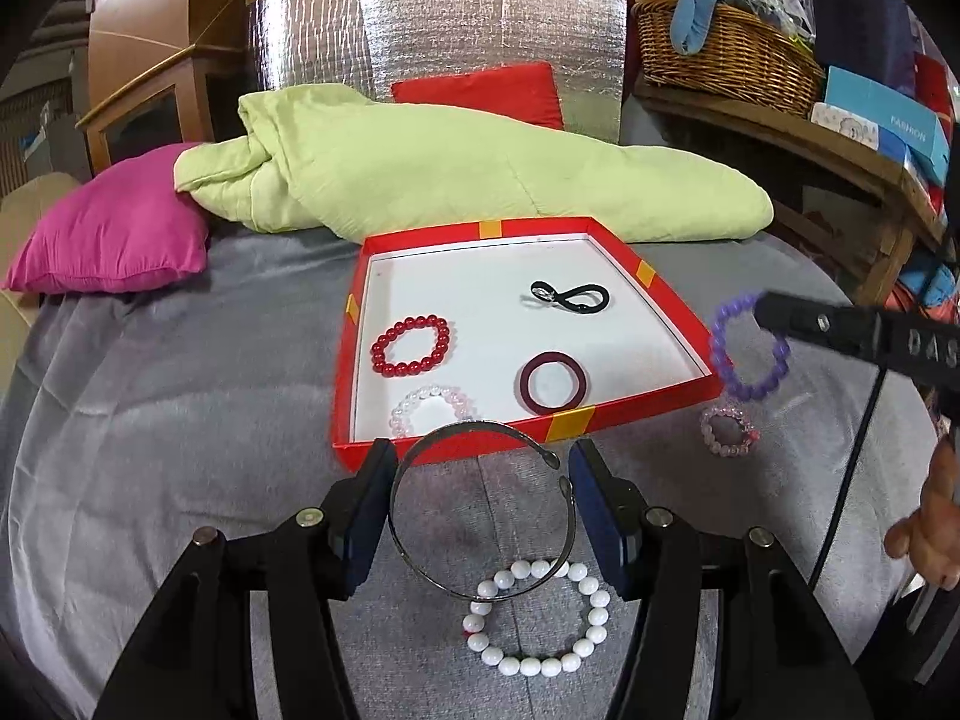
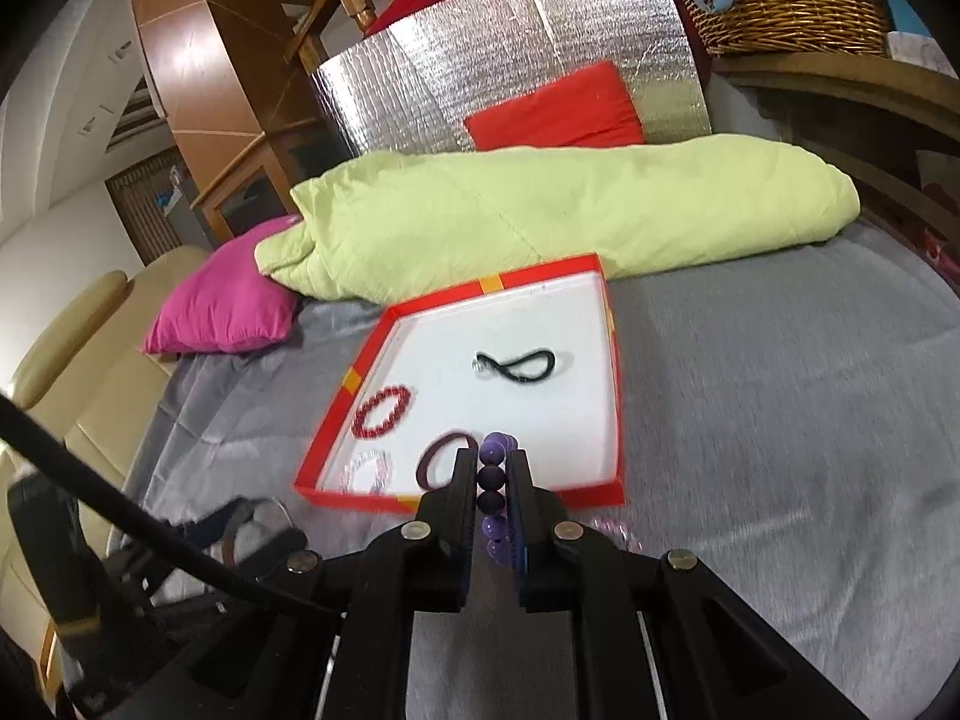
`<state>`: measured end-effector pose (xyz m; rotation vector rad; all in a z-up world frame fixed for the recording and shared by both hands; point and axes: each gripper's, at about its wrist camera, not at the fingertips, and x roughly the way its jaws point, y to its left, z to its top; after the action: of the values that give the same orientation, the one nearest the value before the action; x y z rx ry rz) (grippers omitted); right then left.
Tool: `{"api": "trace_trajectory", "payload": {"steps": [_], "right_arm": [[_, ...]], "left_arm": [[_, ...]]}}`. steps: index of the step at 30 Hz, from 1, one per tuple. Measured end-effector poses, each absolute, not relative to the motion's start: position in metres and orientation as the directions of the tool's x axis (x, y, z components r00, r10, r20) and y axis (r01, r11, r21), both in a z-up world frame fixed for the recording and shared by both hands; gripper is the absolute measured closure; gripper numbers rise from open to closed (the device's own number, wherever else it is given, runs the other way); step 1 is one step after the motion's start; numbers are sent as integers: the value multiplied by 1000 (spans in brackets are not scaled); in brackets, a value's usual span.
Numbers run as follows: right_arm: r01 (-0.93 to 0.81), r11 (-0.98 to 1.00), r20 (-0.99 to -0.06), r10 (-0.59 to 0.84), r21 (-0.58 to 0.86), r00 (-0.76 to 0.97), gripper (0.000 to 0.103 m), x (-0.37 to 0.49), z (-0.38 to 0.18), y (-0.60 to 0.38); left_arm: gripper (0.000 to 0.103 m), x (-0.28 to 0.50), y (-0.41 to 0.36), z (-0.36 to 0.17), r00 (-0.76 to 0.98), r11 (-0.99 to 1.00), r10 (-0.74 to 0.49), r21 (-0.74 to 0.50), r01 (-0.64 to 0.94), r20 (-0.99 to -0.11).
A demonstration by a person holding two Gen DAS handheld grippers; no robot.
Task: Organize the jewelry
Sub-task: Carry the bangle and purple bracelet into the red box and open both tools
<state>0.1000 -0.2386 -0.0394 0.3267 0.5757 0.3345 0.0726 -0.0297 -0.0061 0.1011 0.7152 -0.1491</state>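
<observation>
Item: shallow red cardboard box lid with white floor and yellow tape tabs [image 1: 651,405], lying on a grey bedspread [image 1: 180,450], serving as the jewelry tray. Contents, 4 pieces: red bead bracelet [image 1: 411,345], clear pale-pink bead bracelet [image 1: 433,410] at the near wall, dark maroon ring-shaped band [image 1: 553,382], black cord loop twisted into a figure 8 [image 1: 570,298]. Outside the tray, 4 pieces: thin silver metal open cuff bangle [image 1: 480,507], white bead bracelet [image 1: 537,618] on the cloth below it, small pink bead bracelet [image 1: 729,433] just beside the tray's near right corner, purple bead bracelet [image 2: 495,495]. Left gripper [image 1: 480,501]: jaws set wide, the cuff spanning between the 2 pads and apparently held by them, near the tray's front wall; whether it is fully lifted cannot be told. Right gripper [image 2: 492,501]: jaws pressed together on the purple beads, the loop hanging free, raised near the tray's right front corner. Handling note, as judgement: carry each piece over the wall before lowering; place the purple bracelet in the bare white area on the right, apart from the maroon band; release close to the floor so beads do not bounce or roll. The cuff is springy and smooth, so ease the pads apart slowly. Avoid the 2 grippers crossing at the front wall.
</observation>
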Motion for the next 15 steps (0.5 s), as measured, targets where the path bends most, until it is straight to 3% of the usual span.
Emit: {"api": "trace_trajectory", "payload": {"steps": [15], "right_arm": [[-181,878,-444,391,444,807,92,154,-41,-228]], "left_arm": [[42,82,-42,-16,727,981,-98,58,186,-680]]}}
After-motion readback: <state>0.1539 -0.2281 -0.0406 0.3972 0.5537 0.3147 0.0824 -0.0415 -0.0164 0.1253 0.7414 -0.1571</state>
